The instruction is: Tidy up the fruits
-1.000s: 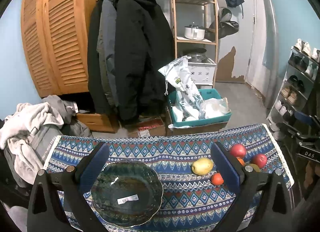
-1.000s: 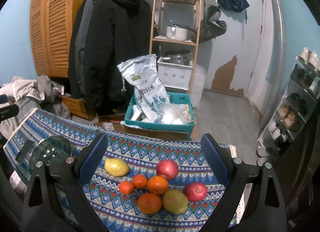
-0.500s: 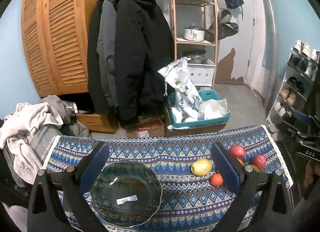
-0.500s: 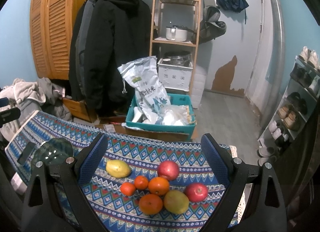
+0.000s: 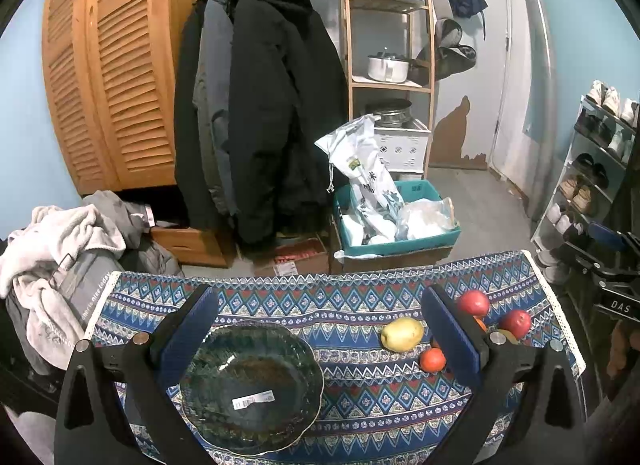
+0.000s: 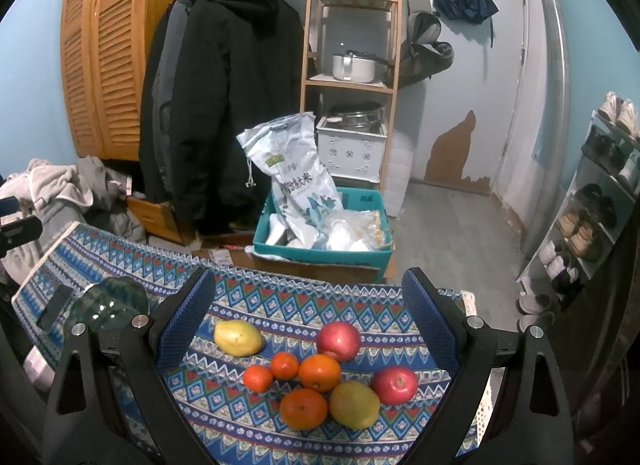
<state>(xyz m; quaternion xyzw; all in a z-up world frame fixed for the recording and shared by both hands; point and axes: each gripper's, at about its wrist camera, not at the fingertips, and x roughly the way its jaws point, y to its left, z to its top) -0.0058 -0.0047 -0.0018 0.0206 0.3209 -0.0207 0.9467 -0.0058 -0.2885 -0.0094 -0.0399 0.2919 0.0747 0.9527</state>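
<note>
Legible text, both wrist views:

- Black block (image 5: 619, 307) at right edge, left wrist view: white letters "DAS".
- Grey bag (image 5: 86, 285) beside tabletop's left end: white print along its edge, reads roughly "nice today"; first word(s) unclear.
- White rice sack (image 6: 298, 181) standing in teal crate (image 6: 320, 251): large dark Chinese characters, last one "米"; green logo patch above, unreadable.
- Glass bowl (image 5: 252, 385): white barcode sticker (image 5: 253, 400), print too small to read.

A patterned tablecloth (image 6: 280, 305) covers the table, carrying a glass bowl (image 5: 252, 385) and perhaps eight fruits (image 6: 316, 373).
</note>
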